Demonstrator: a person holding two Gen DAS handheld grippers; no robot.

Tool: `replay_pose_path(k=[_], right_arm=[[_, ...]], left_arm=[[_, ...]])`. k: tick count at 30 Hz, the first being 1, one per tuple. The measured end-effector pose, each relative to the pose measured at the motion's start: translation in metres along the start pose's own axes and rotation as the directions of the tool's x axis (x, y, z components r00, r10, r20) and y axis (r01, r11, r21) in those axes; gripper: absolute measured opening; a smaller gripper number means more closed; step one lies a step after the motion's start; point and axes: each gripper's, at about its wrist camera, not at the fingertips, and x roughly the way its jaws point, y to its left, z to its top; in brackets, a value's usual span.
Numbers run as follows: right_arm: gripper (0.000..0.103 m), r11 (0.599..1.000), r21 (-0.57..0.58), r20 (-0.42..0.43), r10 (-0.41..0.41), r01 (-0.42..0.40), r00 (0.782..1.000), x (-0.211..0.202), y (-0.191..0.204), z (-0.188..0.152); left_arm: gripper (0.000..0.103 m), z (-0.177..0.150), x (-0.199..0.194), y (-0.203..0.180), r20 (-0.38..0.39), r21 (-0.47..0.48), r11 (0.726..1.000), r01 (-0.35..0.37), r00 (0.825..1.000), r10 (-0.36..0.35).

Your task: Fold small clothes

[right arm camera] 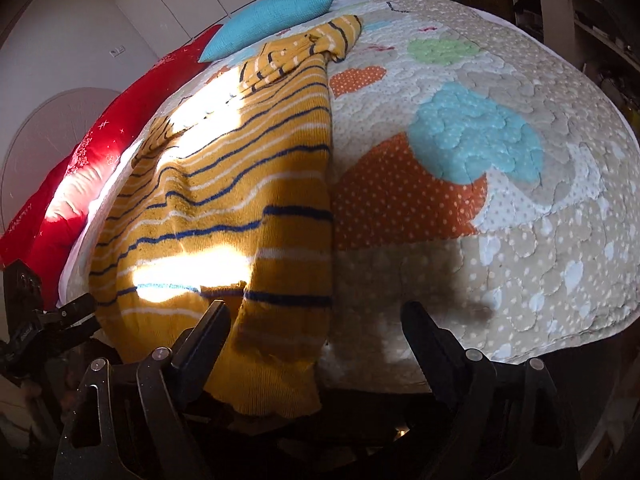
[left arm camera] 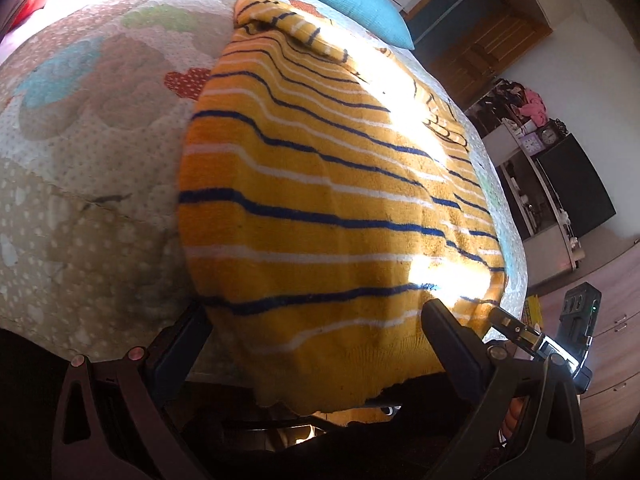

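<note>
Garment: the yellow striped sweater (left arm camera: pixel 328 208) lies spread on the quilted bed (left arm camera: pixel 92 184), its hem hanging over the near edge.
Left hand-held gripper (left arm camera: pixel 316 316): jaws wide, straddling the hem, no pinch yet.
Right hand-held gripper (right arm camera: pixel 316 316): jaws wide; the sweater's side edge lies between them, nothing gripped.
Step, by my reading: taking both hem corners.
Do it well: bite through both layers, level, then lift evenly towards the teal pillow (right arm camera: pixel 268 20).

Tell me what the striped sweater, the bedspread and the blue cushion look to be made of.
Sweater: fuzzy knit, probably wool or acrylic; ribbed hem, napped surface.
Bedspread: quilted cotton-like fabric, matte; stitched scallop puffs, printed dots.
Blue cushion: knitted or woven cover, by its fine regular texture.
</note>
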Motion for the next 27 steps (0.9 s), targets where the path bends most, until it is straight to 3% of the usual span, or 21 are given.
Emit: replay_pose_path(k=[2,3,4,5,6,7,9,10,14,18,23,27], right_arm=[[0.089,1.000,0.006,-0.026,0.005,-0.005,1.000,0.011,0.005,-0.003],[0.079,1.000,0.007,-0.039,0.001,-0.001,0.999,0.016,0.007,-0.005],[0.071,1.000,0.007,-0.050,-0.005,0.005,0.999,0.021,0.010,-0.006],[0.051,1.000,0.007,-0.063,-0.003,0.004,0.998,0.025,0.012,-0.008],[0.033,1.000,0.007,-0.074,0.017,-0.016,0.997,0.026,0.014,-0.009],[0.028,0.999,0.004,-0.077,0.043,-0.043,0.996,0.024,0.016,-0.009],[0.017,0.997,-0.023,-0.076,0.068,-0.070,0.995,0.015,0.023,-0.007],[0.016,0.995,-0.039,-0.076,0.083,-0.086,0.994,0.009,0.027,-0.005],[0.016,0.980,-0.080,-0.059,0.177,-0.181,0.982,-0.017,0.045,0.013],[0.016,0.952,-0.088,-0.003,0.294,-0.293,0.956,-0.036,0.060,0.049],[0.016,0.925,-0.090,0.098,0.377,-0.369,0.921,-0.039,0.074,0.124],[0.015,0.933,-0.090,0.141,0.359,-0.349,0.923,-0.012,0.081,0.201]], left_arm=[[0.102,-0.004,0.010,-0.001,-0.019,-0.003,1.000,-0.006,1.000,0.006],[0.099,-0.006,0.012,-0.003,-0.030,-0.002,1.000,-0.014,0.999,0.014],[0.080,-0.007,0.012,-0.004,-0.037,0.004,0.999,-0.039,0.999,0.039],[0.051,-0.008,0.010,-0.004,-0.047,0.015,0.997,-0.072,0.996,0.072],[0.035,-0.008,0.007,-0.003,-0.056,0.023,0.995,-0.093,0.994,0.094],[0.014,-0.007,0.001,0.000,-0.059,0.013,0.997,-0.078,0.995,0.079],[0.011,-0.006,-0.015,0.007,-0.036,-0.037,0.999,0.012,0.999,-0.013],[0.011,-0.004,-0.024,0.006,-0.016,-0.038,0.999,0.031,0.999,-0.032],[0.011,0.010,-0.051,-0.010,0.056,0.004,0.999,0.048,0.997,-0.048],[0.010,0.047,-0.065,-0.025,0.132,0.014,0.996,0.091,0.987,-0.092],[0.010,0.113,-0.062,-0.052,0.221,0.069,0.997,0.028,0.974,-0.043],[0.011,0.183,-0.028,-0.061,0.231,0.066,0.997,-0.044,0.973,0.027]])
